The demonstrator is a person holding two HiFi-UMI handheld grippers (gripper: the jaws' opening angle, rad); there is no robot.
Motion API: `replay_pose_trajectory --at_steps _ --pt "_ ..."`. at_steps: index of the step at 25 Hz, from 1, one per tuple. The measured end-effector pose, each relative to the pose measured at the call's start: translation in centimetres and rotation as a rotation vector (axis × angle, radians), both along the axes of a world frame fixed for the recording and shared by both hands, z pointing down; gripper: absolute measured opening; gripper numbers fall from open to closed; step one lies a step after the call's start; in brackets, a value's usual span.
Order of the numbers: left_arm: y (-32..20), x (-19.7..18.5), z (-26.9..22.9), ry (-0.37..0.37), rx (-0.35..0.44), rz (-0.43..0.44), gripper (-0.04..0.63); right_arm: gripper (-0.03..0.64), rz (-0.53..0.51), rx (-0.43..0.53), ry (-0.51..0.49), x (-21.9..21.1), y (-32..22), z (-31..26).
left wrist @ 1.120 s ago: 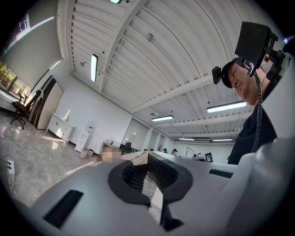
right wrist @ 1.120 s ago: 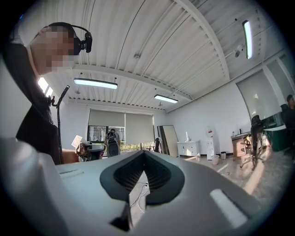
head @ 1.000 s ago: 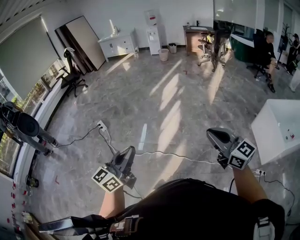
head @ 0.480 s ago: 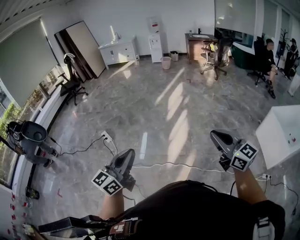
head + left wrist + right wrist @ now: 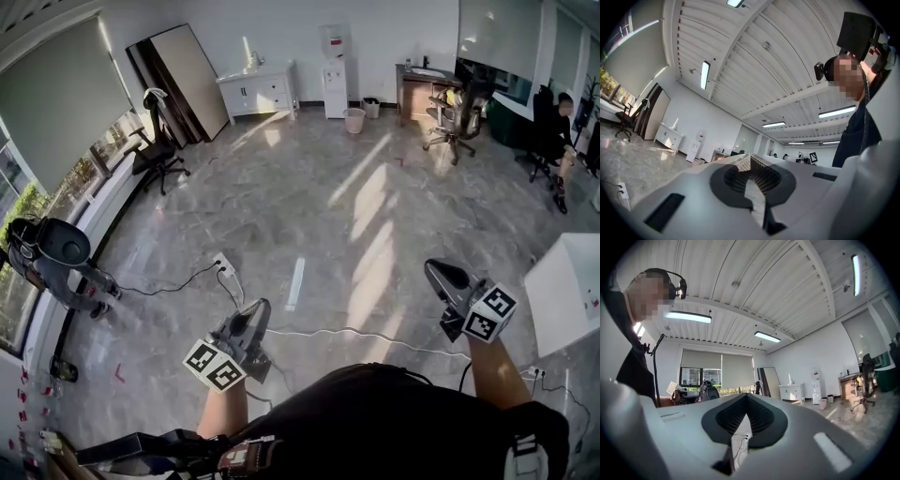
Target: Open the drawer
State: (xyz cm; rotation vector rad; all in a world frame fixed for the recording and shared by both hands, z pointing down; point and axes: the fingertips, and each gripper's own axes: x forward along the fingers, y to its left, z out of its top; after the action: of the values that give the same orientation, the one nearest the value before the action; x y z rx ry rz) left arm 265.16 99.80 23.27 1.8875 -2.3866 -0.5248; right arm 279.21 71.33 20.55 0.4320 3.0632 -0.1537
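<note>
Walking is the only change over the last second, and the head view shows it from left to right. At 9 o'clock the white power strip (image 5: 223, 265) on the grey marbled floor (image 5: 309, 197) now sits lower and further right than before. The left gripper (image 5: 257, 309), a grey two-jaw claw with a marker cube, rides at 7 o'clock as it did; its own view shows the ribbed pads (image 5: 759, 171) closed together on nothing. At 11 o'clock the white low cabinet (image 5: 258, 94) against the far wall has drifted rightward. It is probably where the drawer is, though it is too far off to be sure, and it lies well apart from both claws. The right gripper (image 5: 435, 269), the matching grey claw at 4 o'clock, is likewise closed and empty in its own view (image 5: 747, 397). At 3 o'clock the white table (image 5: 567, 281) has slid toward the frame's edge. For the task this appears to be approach only: no handle is within reach, and a claw must open before gripping one.
</note>
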Motion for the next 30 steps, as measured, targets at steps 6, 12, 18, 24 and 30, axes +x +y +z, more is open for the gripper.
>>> replay_pose_trajectory --at_steps 6,12,18,24,30 --pt "-3.7 -3.4 0.4 -0.008 -0.022 -0.055 -0.009 0.002 -0.068 -0.014 -0.011 -5.5 -4.2 0.6" --pt "-10.6 -7.1 -0.3 -0.013 -0.004 -0.133 -0.009 0.002 -0.138 -0.013 -0.023 -11.1 -11.8 0.2" --pt "-18.2 -9.5 -1.1 -0.026 0.034 -0.171 -0.009 0.002 -0.188 0.014 -0.047 -15.2 -19.5 -0.9" --pt "-25.2 -11.5 -1.2 -0.025 -0.005 -0.15 -0.009 0.002 -0.2 0.004 -0.045 -18.3 -25.3 -1.0" --pt "-28.6 -15.4 -1.2 -0.013 -0.006 -0.123 -0.009 0.002 -0.175 -0.011 -0.027 -20.9 -28.5 0.2"
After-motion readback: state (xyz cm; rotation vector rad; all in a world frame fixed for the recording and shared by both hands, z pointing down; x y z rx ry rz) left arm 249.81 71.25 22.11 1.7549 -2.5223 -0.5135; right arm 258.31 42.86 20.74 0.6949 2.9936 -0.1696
